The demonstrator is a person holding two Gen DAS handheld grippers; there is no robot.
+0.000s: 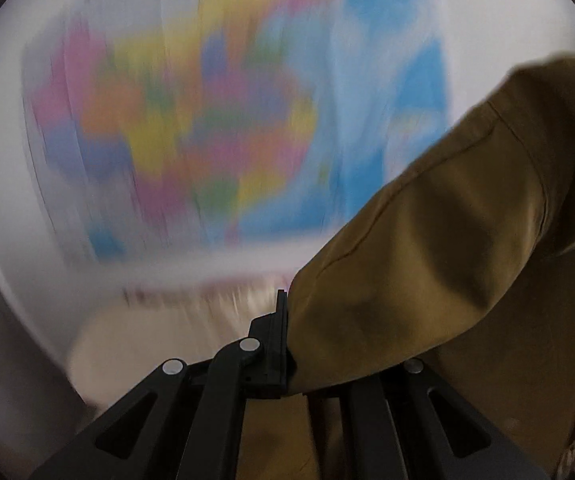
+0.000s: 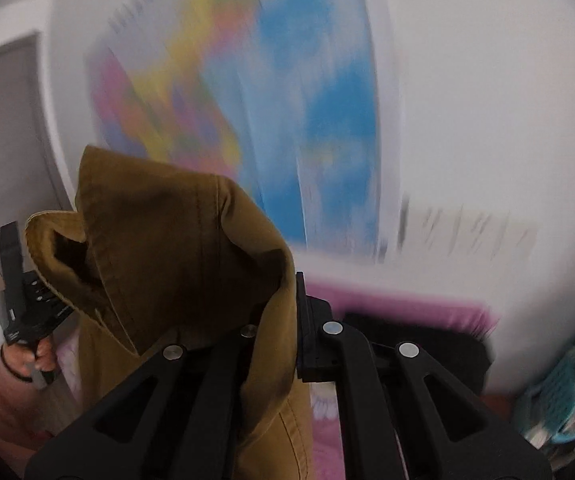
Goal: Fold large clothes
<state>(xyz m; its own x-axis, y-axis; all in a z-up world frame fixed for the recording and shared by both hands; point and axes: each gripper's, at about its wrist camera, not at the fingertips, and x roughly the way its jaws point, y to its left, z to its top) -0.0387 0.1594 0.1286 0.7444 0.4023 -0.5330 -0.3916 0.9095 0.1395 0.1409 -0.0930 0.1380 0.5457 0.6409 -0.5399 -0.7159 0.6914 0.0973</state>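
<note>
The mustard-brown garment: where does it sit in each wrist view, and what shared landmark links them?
Left wrist view: mustard-brown garment fills the lower right, pinched in the left gripper.
Right wrist view: it hangs left of centre, pinched in the right gripper.
Shared landmark: the blurred multicoloured wall map behind it.

Blurred colourful wall map (image 2: 247,92) on white wall (image 2: 487,100), grey door (image 2: 3,128) beside.
</note>
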